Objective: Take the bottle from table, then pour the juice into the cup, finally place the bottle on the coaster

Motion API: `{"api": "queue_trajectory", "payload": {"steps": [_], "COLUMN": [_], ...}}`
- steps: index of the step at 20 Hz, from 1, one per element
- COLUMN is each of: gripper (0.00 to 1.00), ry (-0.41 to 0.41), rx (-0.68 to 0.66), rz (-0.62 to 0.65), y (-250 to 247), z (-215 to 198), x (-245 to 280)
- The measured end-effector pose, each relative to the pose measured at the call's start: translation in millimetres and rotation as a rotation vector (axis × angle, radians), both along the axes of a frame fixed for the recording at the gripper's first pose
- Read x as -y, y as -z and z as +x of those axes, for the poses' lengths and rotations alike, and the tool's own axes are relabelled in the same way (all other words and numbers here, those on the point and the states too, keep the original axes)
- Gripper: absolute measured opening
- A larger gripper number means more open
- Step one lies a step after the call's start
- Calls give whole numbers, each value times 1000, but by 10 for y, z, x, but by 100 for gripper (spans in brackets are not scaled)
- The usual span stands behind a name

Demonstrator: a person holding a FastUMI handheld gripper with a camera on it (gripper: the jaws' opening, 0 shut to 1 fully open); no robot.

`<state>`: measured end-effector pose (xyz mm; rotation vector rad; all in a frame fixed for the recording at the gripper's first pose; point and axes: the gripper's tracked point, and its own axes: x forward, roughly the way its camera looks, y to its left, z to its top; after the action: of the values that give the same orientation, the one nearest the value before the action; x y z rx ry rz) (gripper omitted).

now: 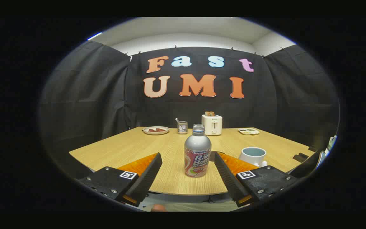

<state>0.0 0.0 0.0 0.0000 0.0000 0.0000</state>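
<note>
Gripper (pixel 187 156) spread wide, holding nothing, fingers flanking but not touching the bottle (pixel 197 152) standing upright at frame centre on the table (pixel 122 146). Cup (pixel 253 156) just right of the right finger, at centre right. Coaster possibly the dark patch (pixel 300 156) at far right; hard to tell. Likely risks: clipping the tall bottle off-centre and toppling it, or nudging the cup in closing.

Bare table (pixel 132 149) lay left of bottle (pixel 197 152); cup (pixel 253 156) crowded its right; toaster (pixel 212 124) stood beyond.
</note>
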Motion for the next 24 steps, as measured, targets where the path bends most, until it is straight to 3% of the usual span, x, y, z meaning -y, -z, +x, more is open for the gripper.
{"api": "queue_trajectory", "payload": {"steps": [24], "gripper": [99], "ry": [35], "rx": [-21], "rz": [-14], "y": [52], "z": [51], "x": [99]}}
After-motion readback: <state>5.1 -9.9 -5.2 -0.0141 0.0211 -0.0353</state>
